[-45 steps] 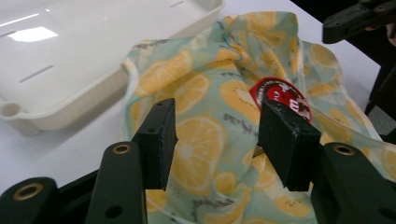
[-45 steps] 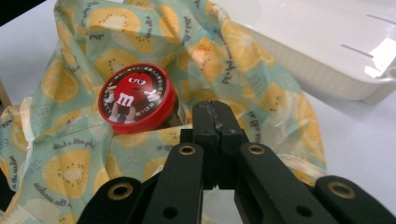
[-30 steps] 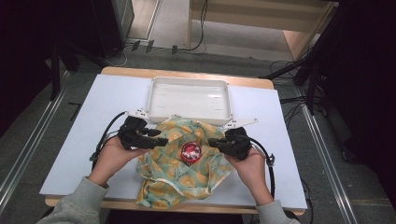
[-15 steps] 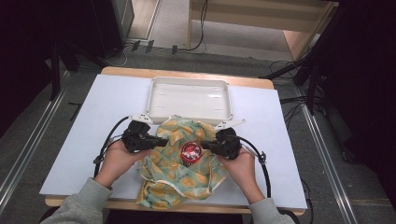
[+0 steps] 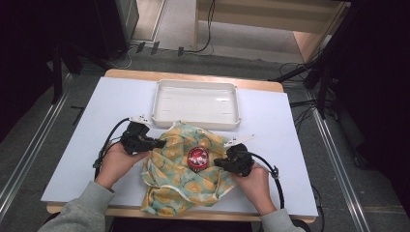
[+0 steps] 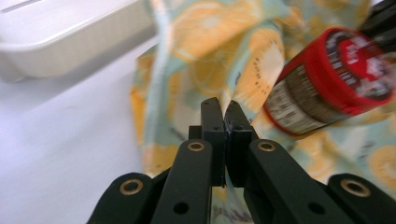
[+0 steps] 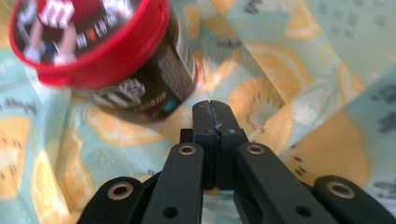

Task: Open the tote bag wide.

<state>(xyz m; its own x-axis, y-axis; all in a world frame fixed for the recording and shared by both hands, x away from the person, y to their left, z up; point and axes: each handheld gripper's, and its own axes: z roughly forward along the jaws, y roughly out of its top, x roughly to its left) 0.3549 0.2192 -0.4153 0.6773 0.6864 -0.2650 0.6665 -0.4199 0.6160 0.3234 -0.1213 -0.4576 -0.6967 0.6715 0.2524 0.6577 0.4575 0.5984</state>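
The cloth (image 5: 186, 176) is pale green with orange fruit slices. The tub (image 5: 198, 158) has a red lid and brown sides. The tray (image 5: 196, 118) is white.

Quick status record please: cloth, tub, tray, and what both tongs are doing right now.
cloth: yellow and teal fruit-print cloth, rumpled on the table, front edge hanging over
tub: red-lidded tub standing on the cloth's middle
tray: white tray, empty, behind the cloth
left tongs: left tongs shut at the cloth's left edge; jaws just closed, a fold seems pinched between them
right tongs: right tongs shut, right of the tub, low over the cloth; grip on cloth unclear
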